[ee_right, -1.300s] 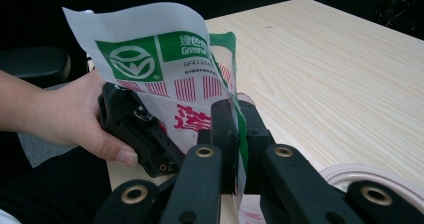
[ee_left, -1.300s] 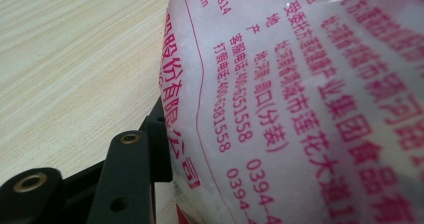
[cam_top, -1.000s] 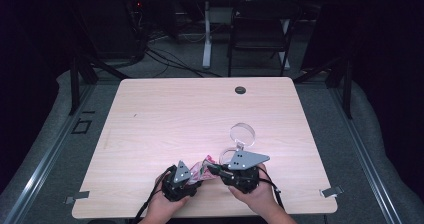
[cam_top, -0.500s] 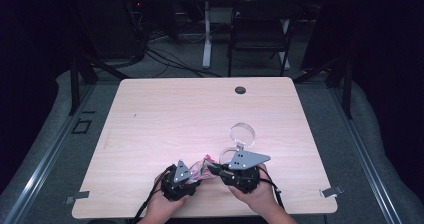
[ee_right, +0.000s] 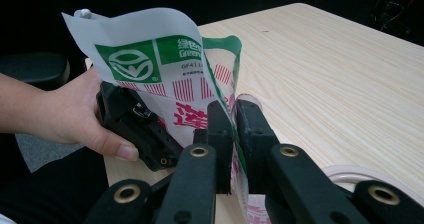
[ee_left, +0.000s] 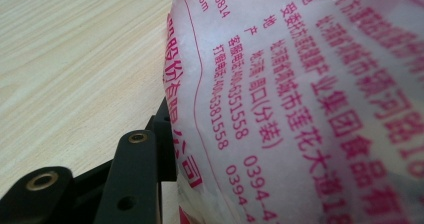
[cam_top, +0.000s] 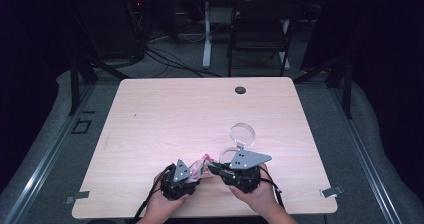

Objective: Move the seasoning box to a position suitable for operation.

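- Thin plastic pouch [ee_right: 170, 79] looked light, limp and slippery.
- Right claw [ee_right: 234, 129] pinched its edge; jaws were easing apart.
- Left claw [cam_top: 196, 171], at nine o'clock, gripped its side.

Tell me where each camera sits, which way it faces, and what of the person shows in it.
High view: above the person's side, looking forward and down on the table; both hands, left gripper and right gripper.
Left gripper view: on the left gripper, facing the printed bag up close; one black jaw.
Right gripper view: on the right gripper, facing the bag and the left hand.
All three share the bag.
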### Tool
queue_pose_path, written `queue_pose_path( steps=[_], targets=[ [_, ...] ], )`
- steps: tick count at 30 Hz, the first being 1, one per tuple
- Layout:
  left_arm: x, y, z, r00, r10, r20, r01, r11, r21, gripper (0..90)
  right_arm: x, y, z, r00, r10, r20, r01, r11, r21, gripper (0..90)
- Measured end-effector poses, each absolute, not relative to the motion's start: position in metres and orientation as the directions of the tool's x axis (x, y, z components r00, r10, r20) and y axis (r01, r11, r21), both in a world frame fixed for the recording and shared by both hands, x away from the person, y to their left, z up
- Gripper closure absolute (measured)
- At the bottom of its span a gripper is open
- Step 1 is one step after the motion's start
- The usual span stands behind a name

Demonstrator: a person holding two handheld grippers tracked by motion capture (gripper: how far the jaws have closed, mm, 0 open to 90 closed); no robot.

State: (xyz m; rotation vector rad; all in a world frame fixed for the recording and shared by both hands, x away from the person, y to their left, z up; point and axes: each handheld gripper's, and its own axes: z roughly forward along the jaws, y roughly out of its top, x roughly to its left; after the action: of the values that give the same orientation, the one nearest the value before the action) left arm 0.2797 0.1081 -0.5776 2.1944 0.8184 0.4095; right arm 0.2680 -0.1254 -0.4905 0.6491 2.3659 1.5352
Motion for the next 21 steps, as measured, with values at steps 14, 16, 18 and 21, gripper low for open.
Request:
queue_pose_path(
  steps=[14, 16, 18, 21],
  targets=[
    [0.2796, 0.1088, -0.5738, 0.738, 0.671, 0.066, 0.415, -0.529, 0.74, 55.8, 0.2684, -0.1266, -0.4893, -0.868, 0.495, 0.031, 0.226, 0.34, 0.913, 82.6],
    [0.2798, 0.109, -0.5732, 0.739, 0.67, 0.068, 0.413, -0.531, 0.74, 55.8, 0.2684, -0.1268, -0.4892, -0.867, 0.497, 0.03, 0.226, 0.338, 0.914, 82.5],
    [0.2798, 0.1093, -0.5726, 0.74, 0.668, 0.075, 0.409, -0.537, 0.738, 55.9, 0.2683, -0.1269, -0.489, -0.867, 0.497, 0.031, 0.226, 0.336, 0.915, 82.4],
    [0.2795, 0.109, -0.5722, 0.737, 0.671, 0.085, 0.404, -0.537, 0.74, 55.9, 0.2683, -0.1271, -0.4888, -0.867, 0.498, 0.032, 0.226, 0.335, 0.915, 82.3]
  ],
)
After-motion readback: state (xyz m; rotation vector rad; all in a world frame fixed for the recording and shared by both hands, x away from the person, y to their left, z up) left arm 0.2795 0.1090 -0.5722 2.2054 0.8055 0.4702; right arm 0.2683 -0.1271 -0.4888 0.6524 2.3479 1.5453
